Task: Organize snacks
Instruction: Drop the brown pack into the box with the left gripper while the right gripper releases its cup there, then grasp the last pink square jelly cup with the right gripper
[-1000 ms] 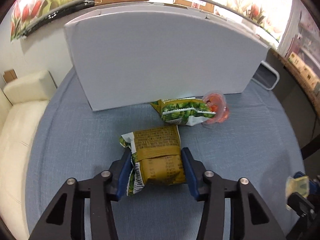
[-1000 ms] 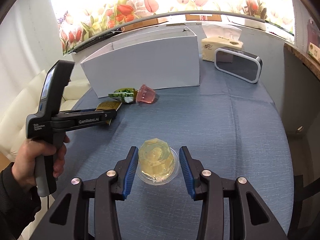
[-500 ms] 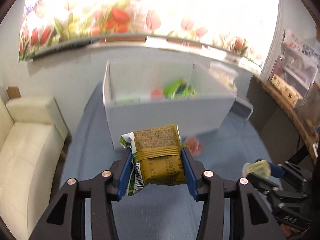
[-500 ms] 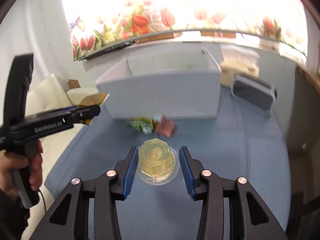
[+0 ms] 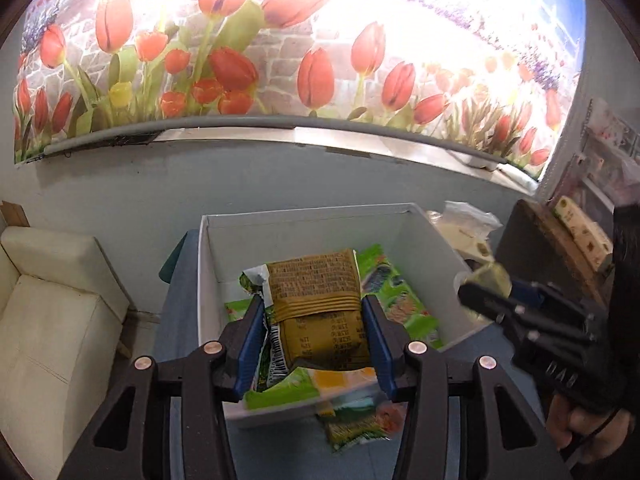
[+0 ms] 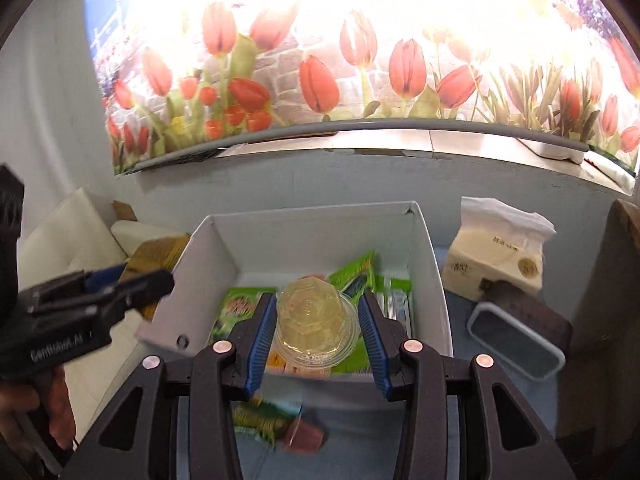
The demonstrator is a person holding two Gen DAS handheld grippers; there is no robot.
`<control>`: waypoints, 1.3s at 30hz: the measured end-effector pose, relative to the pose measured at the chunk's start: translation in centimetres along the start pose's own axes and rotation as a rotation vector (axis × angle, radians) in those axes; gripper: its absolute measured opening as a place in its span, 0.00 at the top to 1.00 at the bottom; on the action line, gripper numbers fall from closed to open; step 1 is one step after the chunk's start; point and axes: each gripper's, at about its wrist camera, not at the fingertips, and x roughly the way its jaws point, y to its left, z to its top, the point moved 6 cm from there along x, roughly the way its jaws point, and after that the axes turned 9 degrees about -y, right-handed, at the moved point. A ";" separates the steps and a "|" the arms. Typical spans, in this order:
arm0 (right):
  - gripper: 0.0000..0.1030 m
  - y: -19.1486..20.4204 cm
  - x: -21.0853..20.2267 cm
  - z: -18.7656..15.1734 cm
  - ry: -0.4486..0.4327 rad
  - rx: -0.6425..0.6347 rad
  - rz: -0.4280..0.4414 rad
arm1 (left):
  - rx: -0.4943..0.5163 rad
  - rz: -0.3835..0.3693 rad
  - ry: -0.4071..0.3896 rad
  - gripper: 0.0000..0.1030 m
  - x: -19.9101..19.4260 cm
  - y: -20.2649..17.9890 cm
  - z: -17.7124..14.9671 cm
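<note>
My left gripper (image 5: 314,320) is shut on an olive-brown snack packet (image 5: 316,304), held in the air above the open white box (image 5: 304,216). My right gripper (image 6: 318,322) is shut on a clear cup of yellow jelly (image 6: 314,320), also raised over the white box (image 6: 224,248). Several green snack bags (image 5: 404,304) lie inside the box. On the blue tablecloth in front of the box rest a green snack bag (image 6: 260,420) and a red jelly cup (image 6: 304,436). Each gripper shows in the other's view, the right gripper (image 5: 484,284) at right, the left gripper (image 6: 132,280) at left.
A cream tissue pack (image 6: 500,252) and a dark grey-rimmed tray (image 6: 516,344) sit on the table right of the box. A cream sofa (image 5: 48,320) stands to the left beyond the table edge. A tulip mural wall rises behind the box.
Both grippers rose and moved forward with their loads, from low over the tablecloth to above the box. The box's inside has come into view; the green bag and red cup now lie below.
</note>
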 end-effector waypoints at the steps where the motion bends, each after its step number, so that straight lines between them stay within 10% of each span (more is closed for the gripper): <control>1: 0.55 -0.3 1.0 0.4 0.011 0.014 0.000 | 0.005 0.003 0.010 0.49 0.7 0.2 0.1; 7: 0.55 -1.7 5.2 0.6 0.065 0.025 -0.042 | 0.023 0.013 0.034 0.39 2.9 1.4 -0.1; 9: 0.52 -1.8 5.9 0.3 0.083 0.018 -0.042 | -0.012 0.003 0.041 0.16 3.2 2.2 -0.2; 10: 0.34 -2.0 6.2 0.2 0.091 0.023 -0.042 | -0.042 0.000 0.049 0.00 3.2 2.6 -0.4; 12: 0.06 -2.7 6.1 0.2 0.078 0.061 -0.058 | -0.086 0.012 0.065 0.00 3.2 3.5 -0.6; 27: 0.05 -2.5 -0.1 -2.0 -0.036 0.085 -0.033 | -0.074 0.018 -0.008 0.00 -1.2 4.1 -1.2; 39: 0.05 -0.5 -4.0 -12.1 0.009 0.119 -0.049 | -0.014 -0.056 -0.033 0.00 -8.1 -0.1 -8.8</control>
